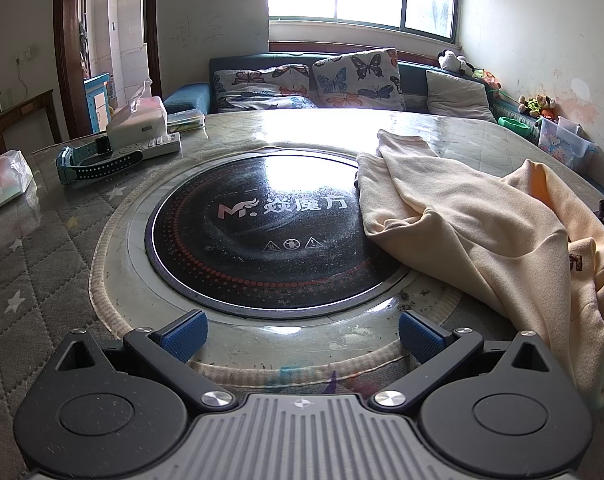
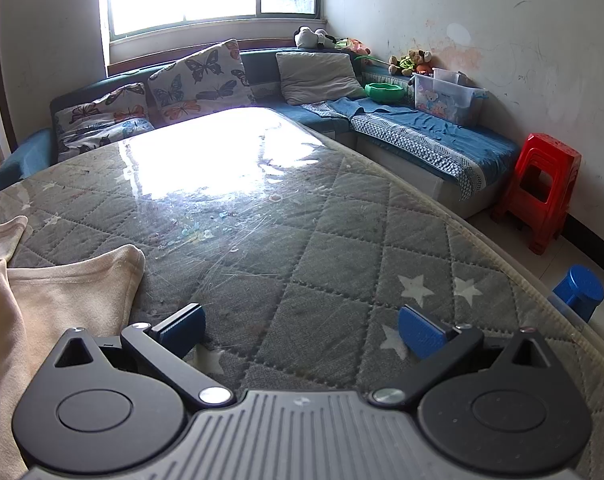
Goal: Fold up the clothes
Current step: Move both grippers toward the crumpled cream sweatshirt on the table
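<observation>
A cream garment (image 1: 481,232) lies rumpled on the right side of the round table, one edge over the black induction hob (image 1: 258,228). In the right wrist view the same garment (image 2: 58,300) lies at the left. My left gripper (image 1: 300,336) is open and empty, low over the table's near edge, left of the garment. My right gripper (image 2: 300,330) is open and empty over the quilted table cover, with the garment just left of its left finger (image 2: 184,326).
A tissue box (image 1: 138,120), a remote and a blue watch (image 1: 86,160) lie at the table's far left; a tissue pack (image 1: 2,184) at the left edge. A sofa with cushions (image 2: 206,76) runs behind. A red stool (image 2: 541,188) stands beyond the table's right edge (image 2: 501,264).
</observation>
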